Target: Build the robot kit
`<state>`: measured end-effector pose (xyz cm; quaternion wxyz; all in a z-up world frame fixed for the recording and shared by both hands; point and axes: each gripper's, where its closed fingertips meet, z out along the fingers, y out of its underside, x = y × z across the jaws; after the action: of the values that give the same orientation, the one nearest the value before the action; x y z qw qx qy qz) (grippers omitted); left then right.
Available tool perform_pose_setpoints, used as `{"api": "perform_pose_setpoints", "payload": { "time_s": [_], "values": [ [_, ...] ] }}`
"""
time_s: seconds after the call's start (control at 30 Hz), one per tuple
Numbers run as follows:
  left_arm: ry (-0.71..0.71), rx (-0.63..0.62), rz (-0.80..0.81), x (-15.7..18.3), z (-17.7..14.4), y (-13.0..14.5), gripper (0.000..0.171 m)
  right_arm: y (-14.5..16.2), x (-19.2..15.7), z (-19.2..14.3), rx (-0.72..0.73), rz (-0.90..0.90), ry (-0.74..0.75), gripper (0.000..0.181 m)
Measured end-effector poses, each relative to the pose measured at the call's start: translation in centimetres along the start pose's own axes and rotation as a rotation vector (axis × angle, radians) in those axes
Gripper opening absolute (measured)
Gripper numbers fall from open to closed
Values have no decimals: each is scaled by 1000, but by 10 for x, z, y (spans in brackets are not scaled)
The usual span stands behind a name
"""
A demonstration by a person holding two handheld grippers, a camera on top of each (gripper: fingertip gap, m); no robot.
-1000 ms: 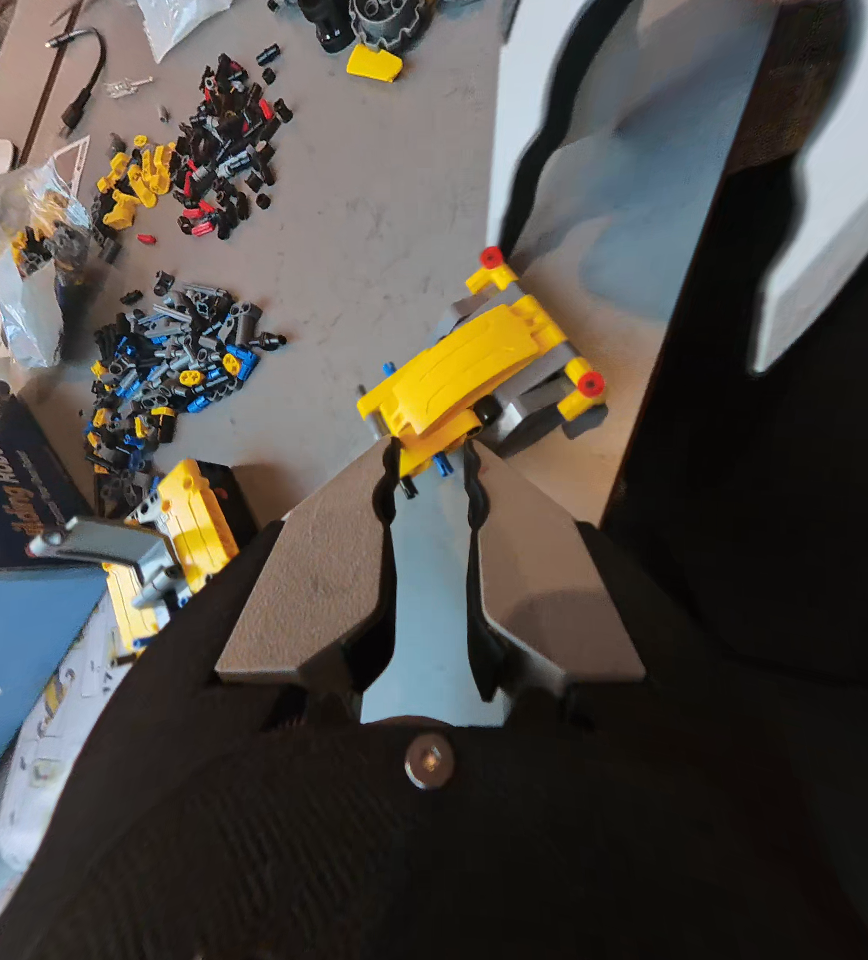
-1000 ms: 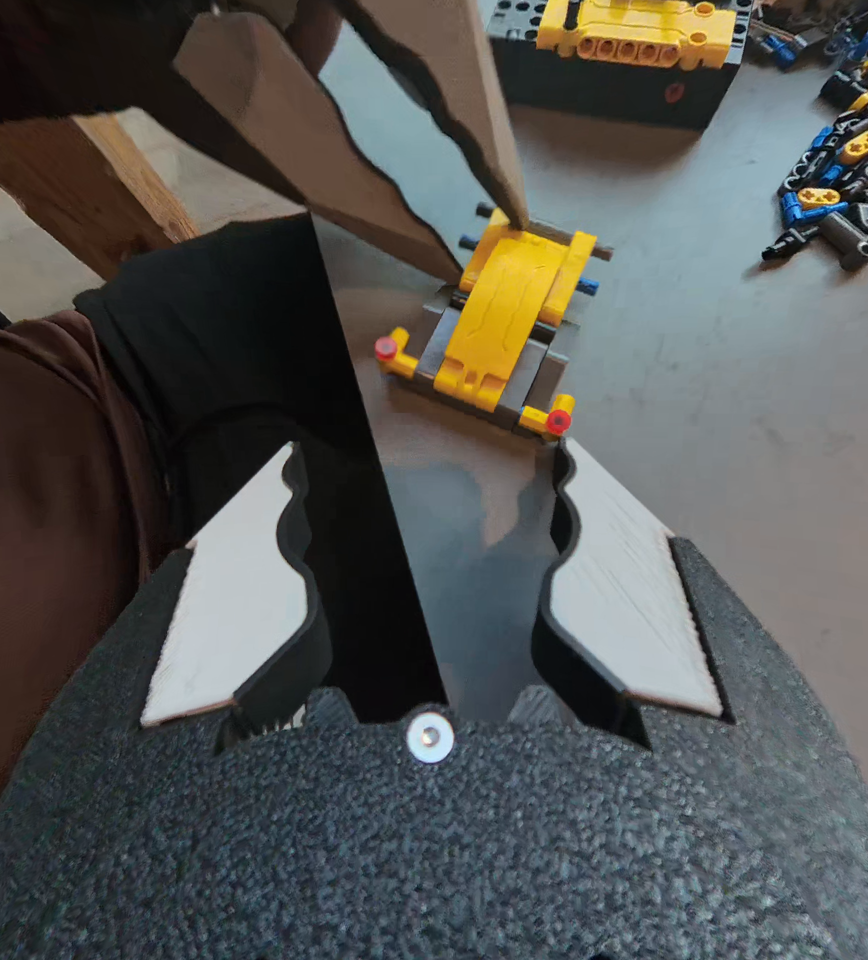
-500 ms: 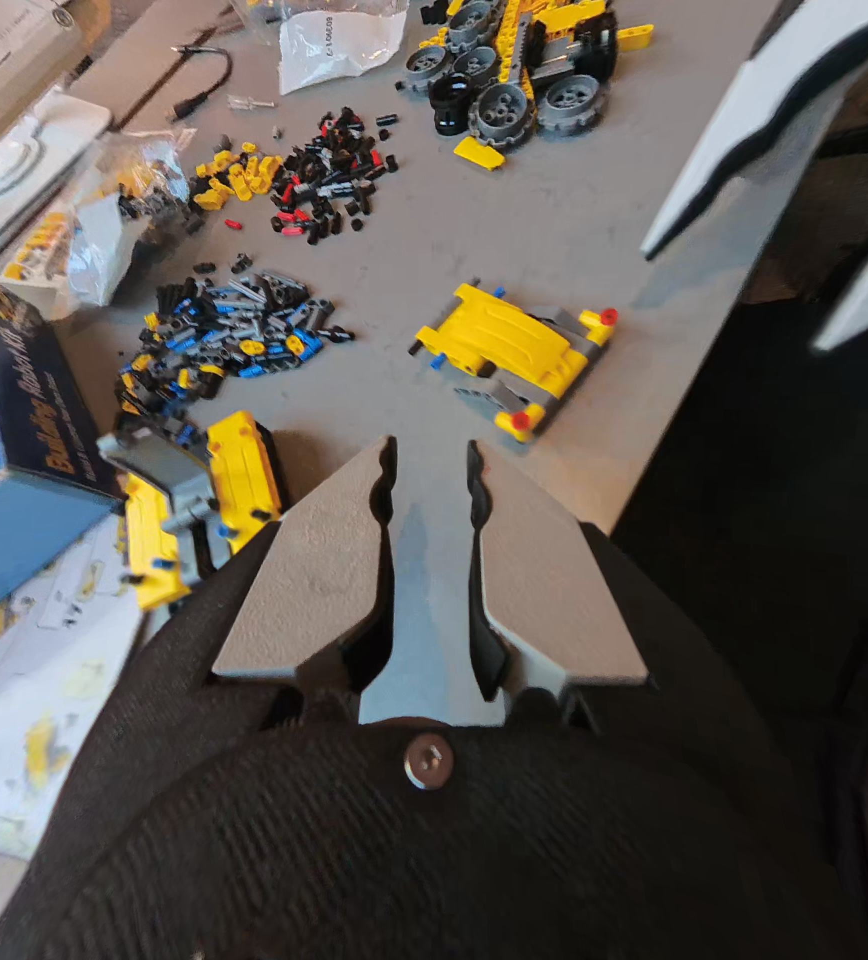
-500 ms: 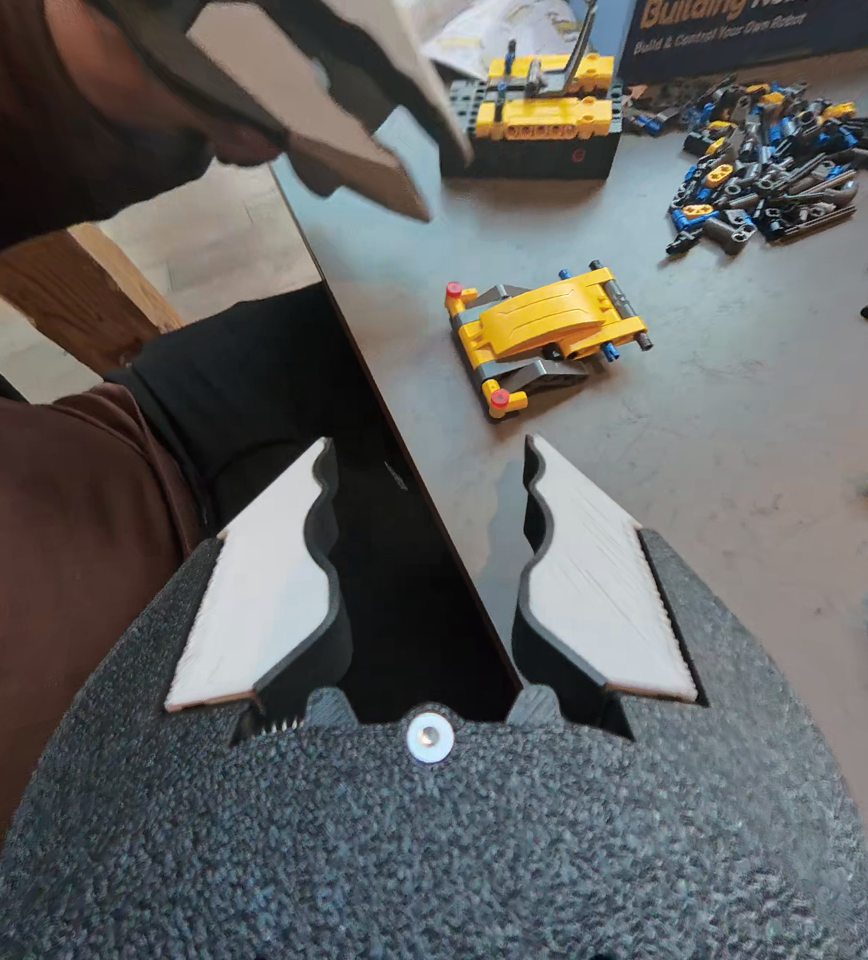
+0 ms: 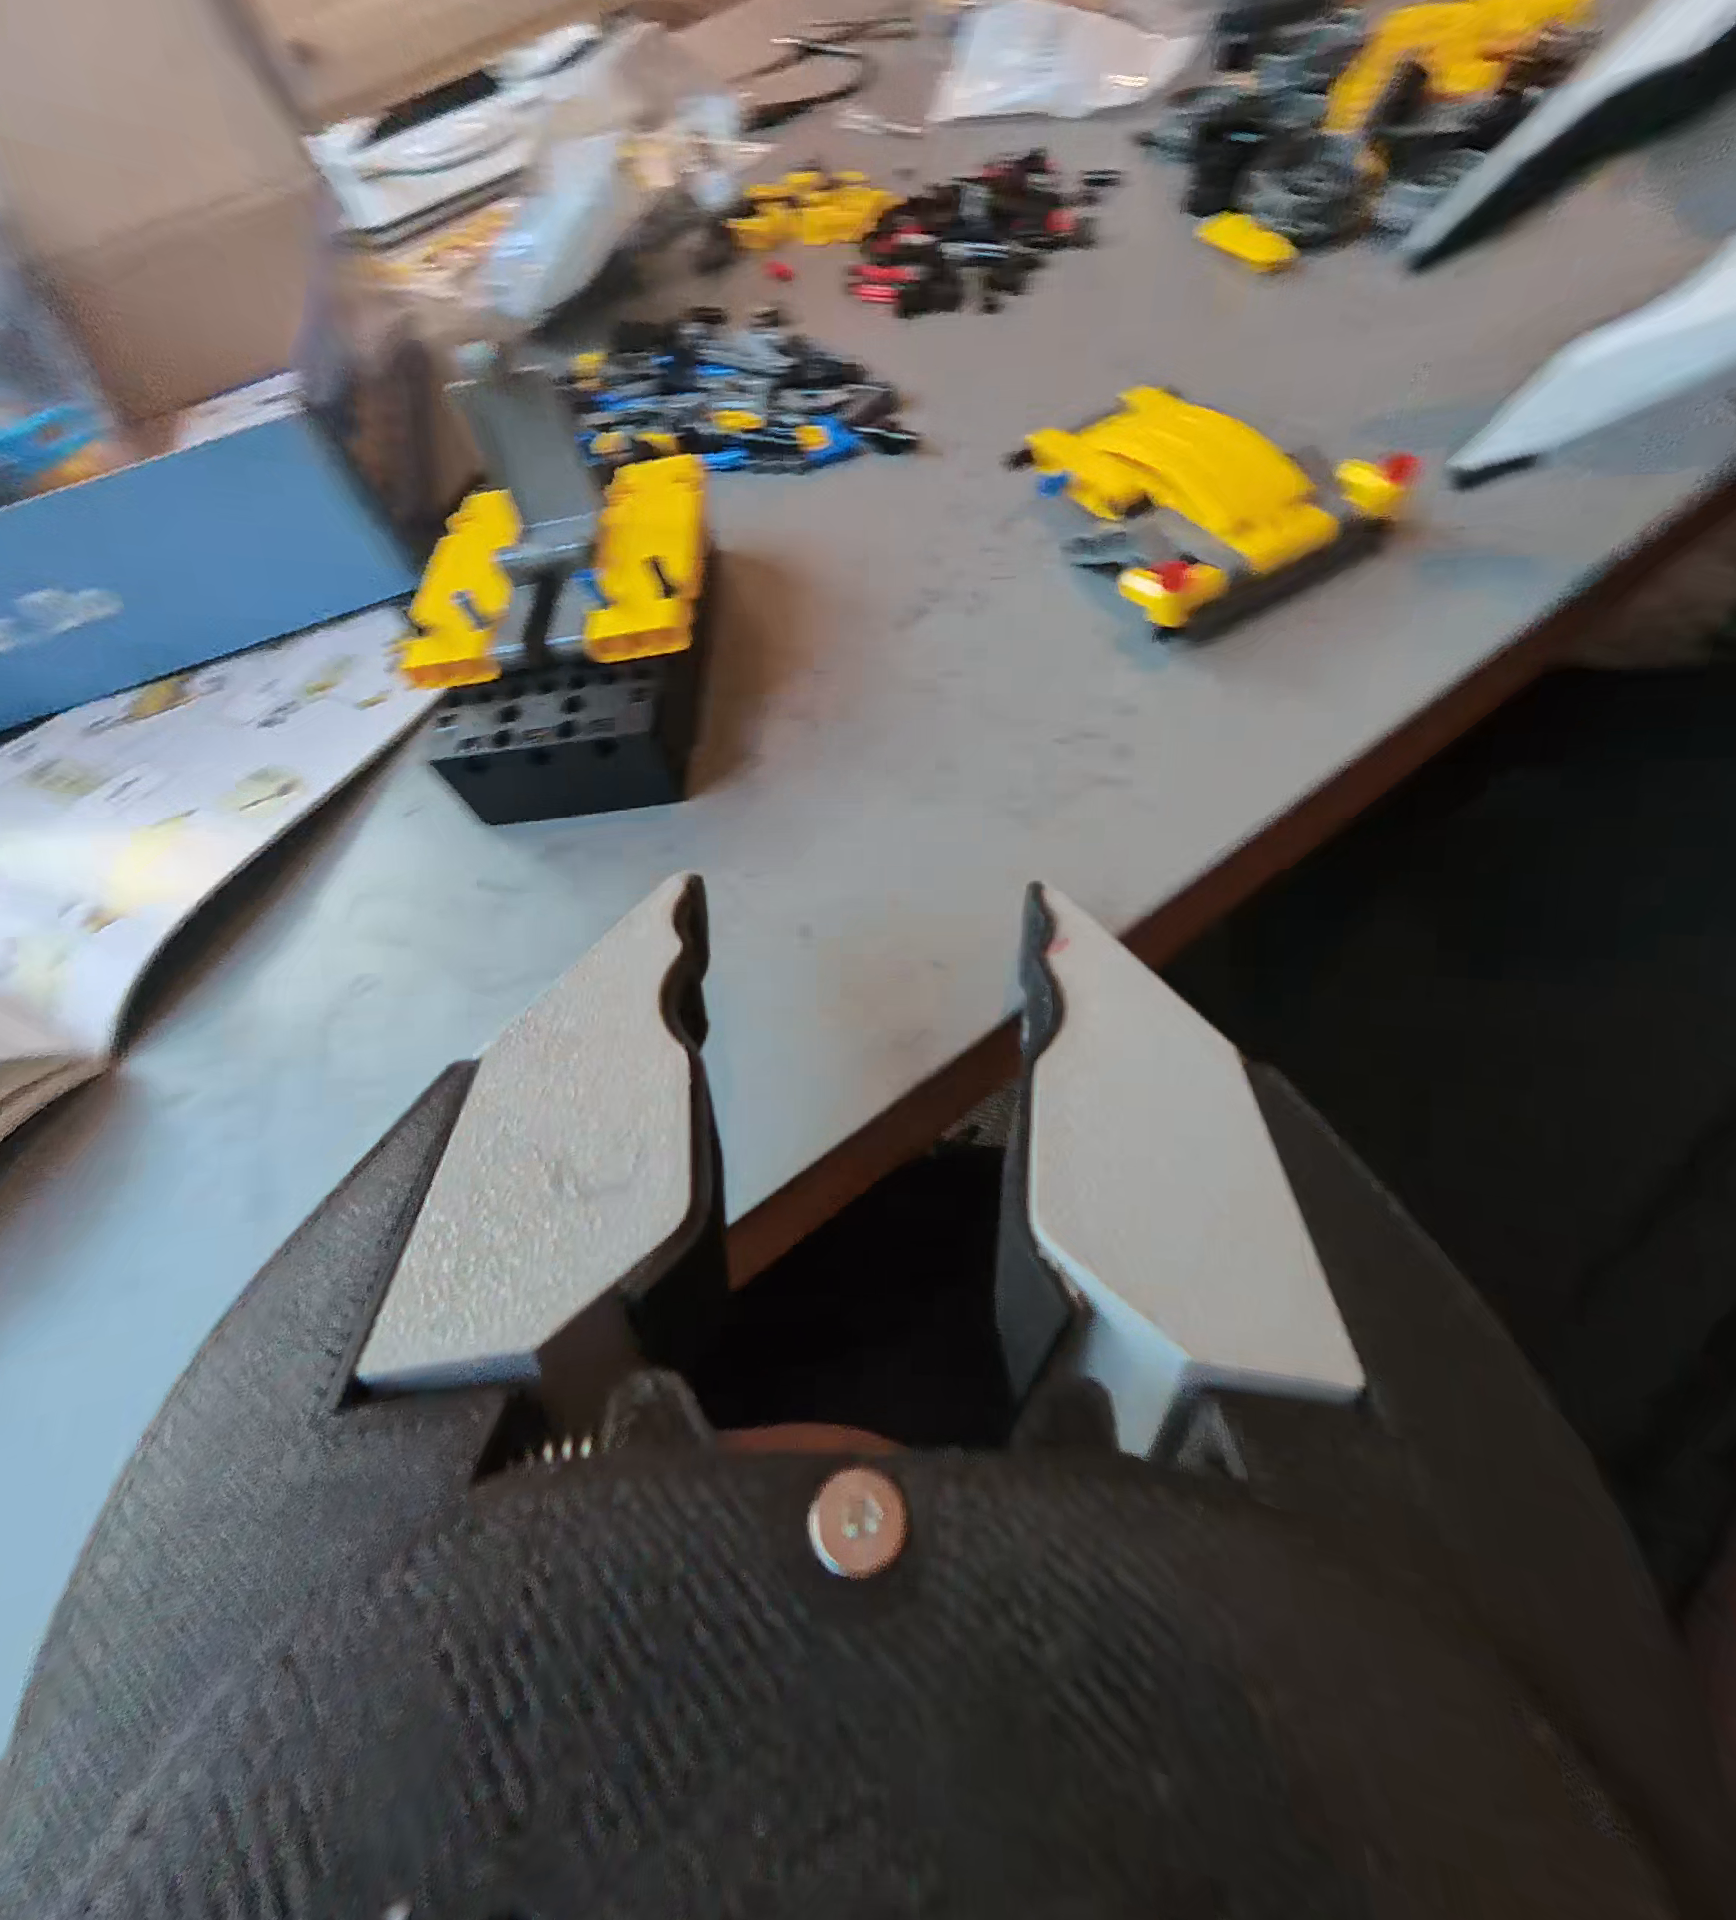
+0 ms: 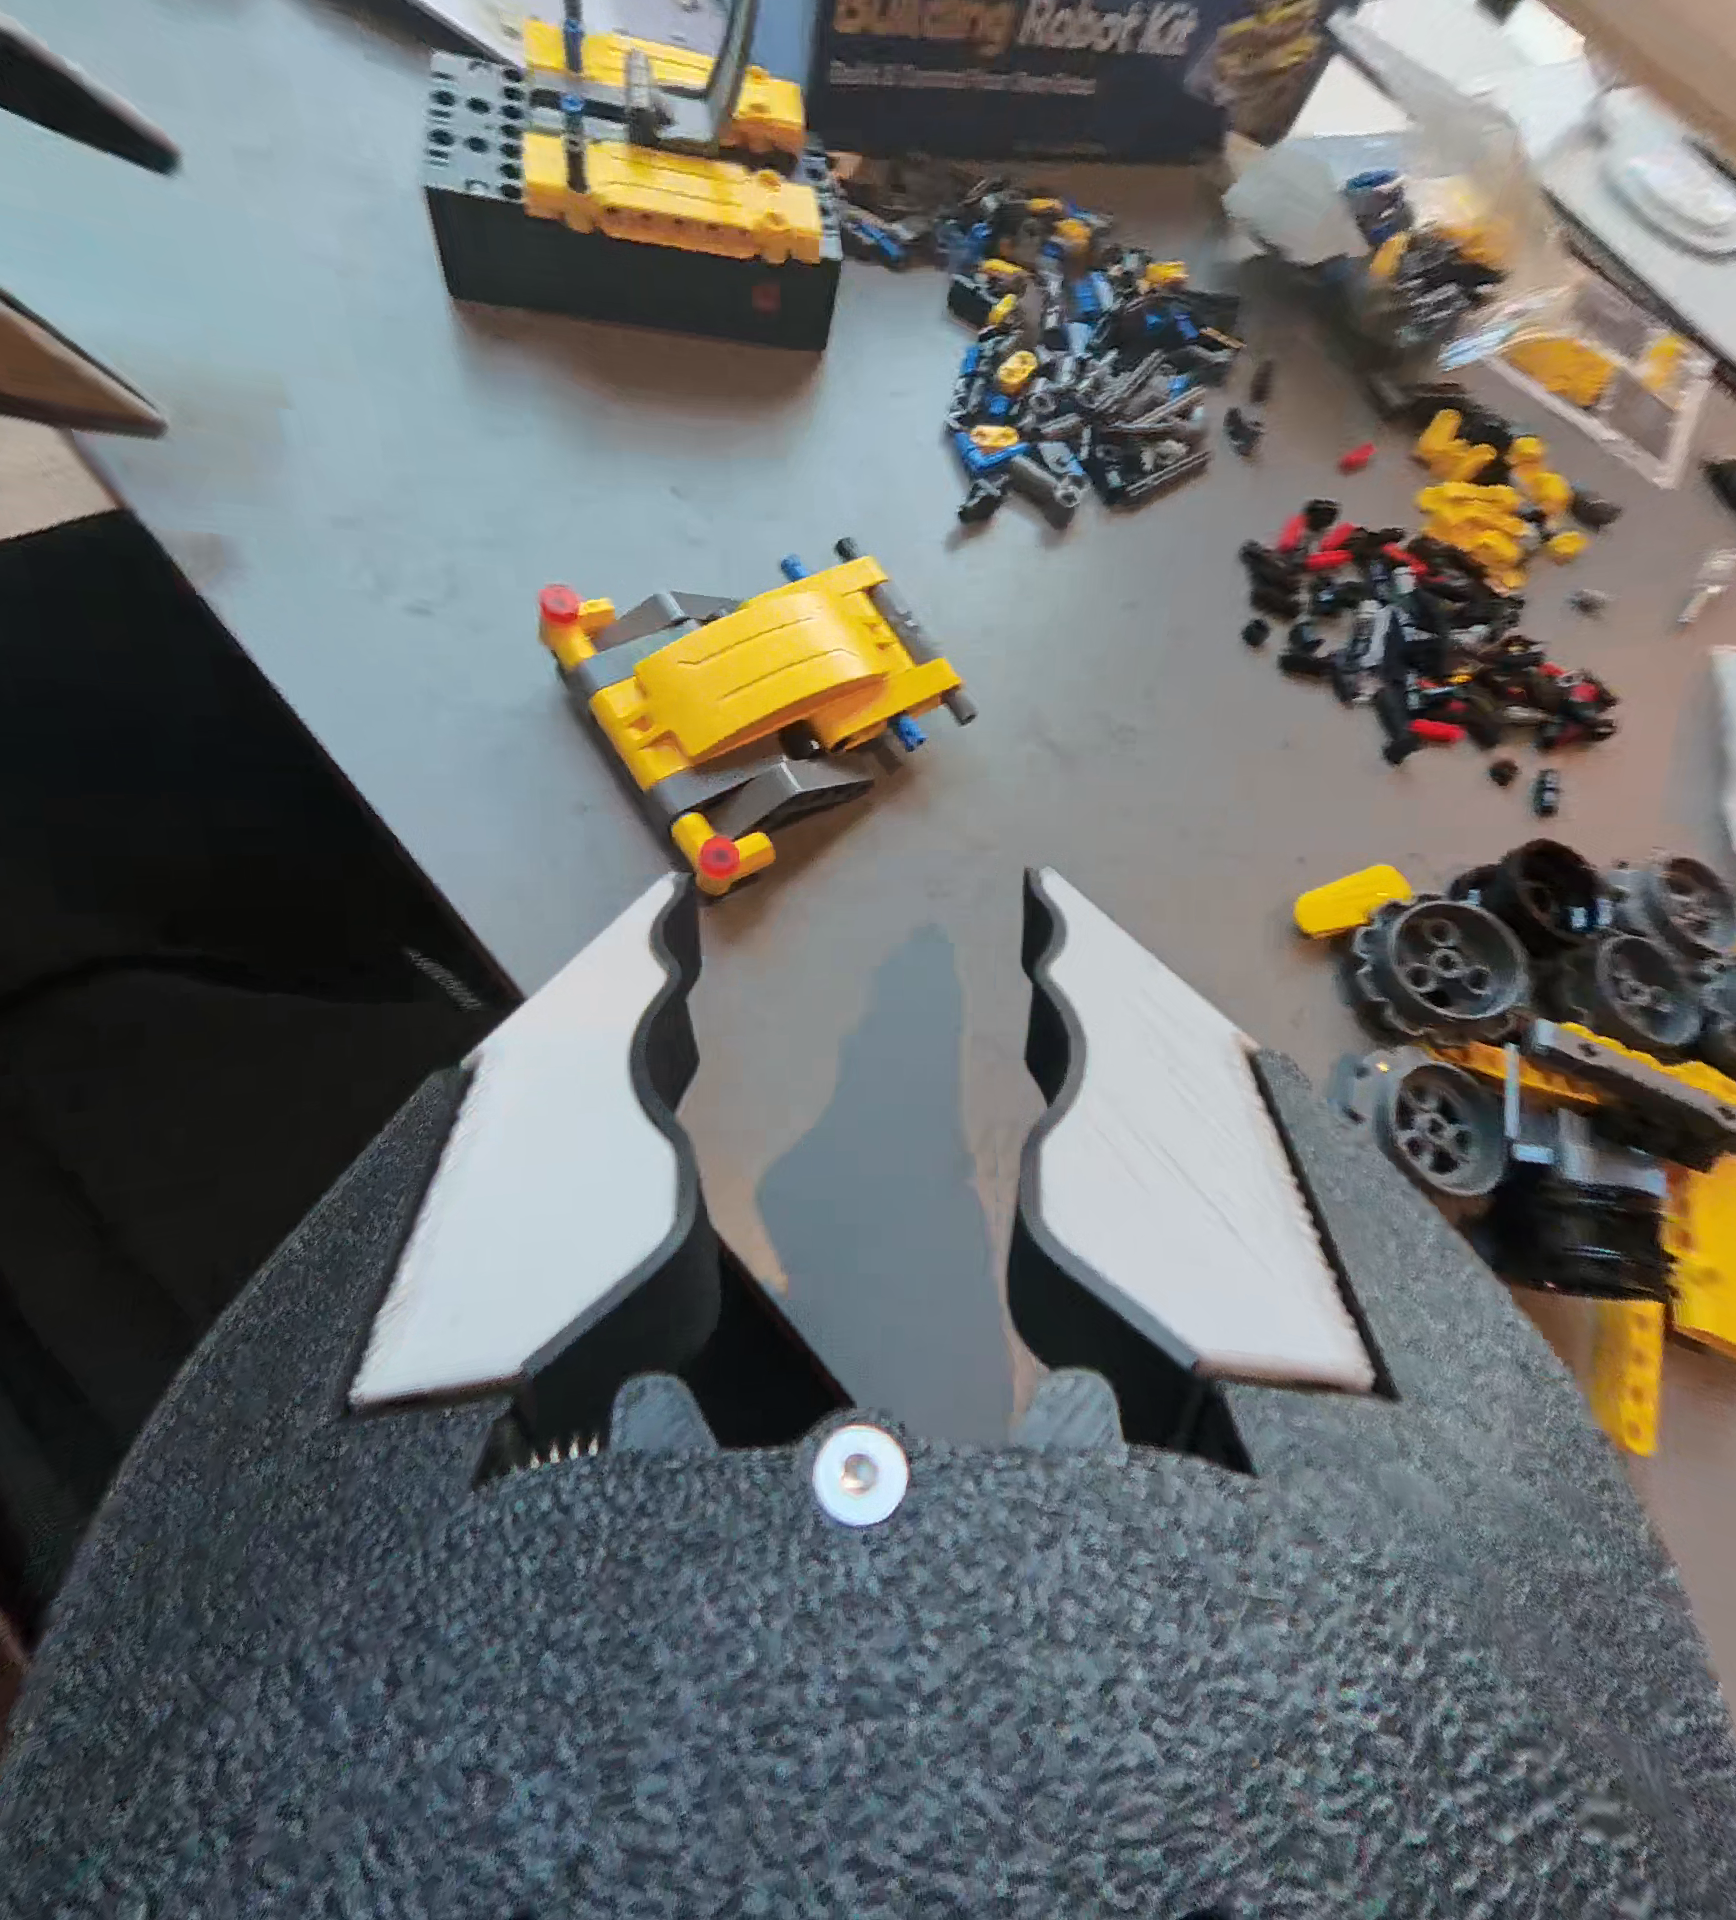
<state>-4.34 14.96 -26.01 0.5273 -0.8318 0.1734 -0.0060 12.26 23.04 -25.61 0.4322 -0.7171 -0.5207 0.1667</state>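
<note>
Ahead of left tongs (image 5: pixel 864 904): jaws apart, empty, over the desk (image 5: pixel 895 727) edge; black-and-yellow block (image 5: pixel 573 644) ahead-left, yellow-and-grey assembly (image 5: pixel 1217 509) well ahead-right.
Ahead of right tongs (image 6: pixel 859 883): jaws apart, empty; the assembly (image 6: pixel 750 696) lies just ahead-left, its red-tipped corner by the left fingertip, its long axis slanting up to the right.
Nearer: right tongs.
Only the right view: wheeled model (image 6: pixel 1612 1081) on the right, sharp part piles (image 6: pixel 1082 364).
Only the left view: open booklet (image 5: pixel 95 831), blurred.
</note>
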Motion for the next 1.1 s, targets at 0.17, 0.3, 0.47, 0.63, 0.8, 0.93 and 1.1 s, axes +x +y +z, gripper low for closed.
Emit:
{"api": "perform_pose_setpoints", "payload": {
  "time_s": [0.17,0.3,0.47,0.63,0.8,0.93,1.1],
  "values": [
    [-172,68,-76,-16,-2,-16,60,-8,-14,1,-11,-1,52,51],
    [-246,88,-52,-22,-7,-22,58,-4,-28,5,-34,-44,39,53],
    [-256,79,-59,-23,-7,-20,57,-5,-29,7,-29,-38,34,53],
    [-262,77,-57,-24,-7,-18,56,-4,-26,10,-31,-26,39,52],
    [-268,67,-74,-28,-4,-13,55,-13,-28,17,-18,-52,53,50],
    [-261,61,-80,-26,-1,-9,55,-13,-24,30,-52,-69,85,50],
    [-256,65,-80,-23,0,-11,54,-17,-20,35,-65,-115,139,40]
  ]
}}
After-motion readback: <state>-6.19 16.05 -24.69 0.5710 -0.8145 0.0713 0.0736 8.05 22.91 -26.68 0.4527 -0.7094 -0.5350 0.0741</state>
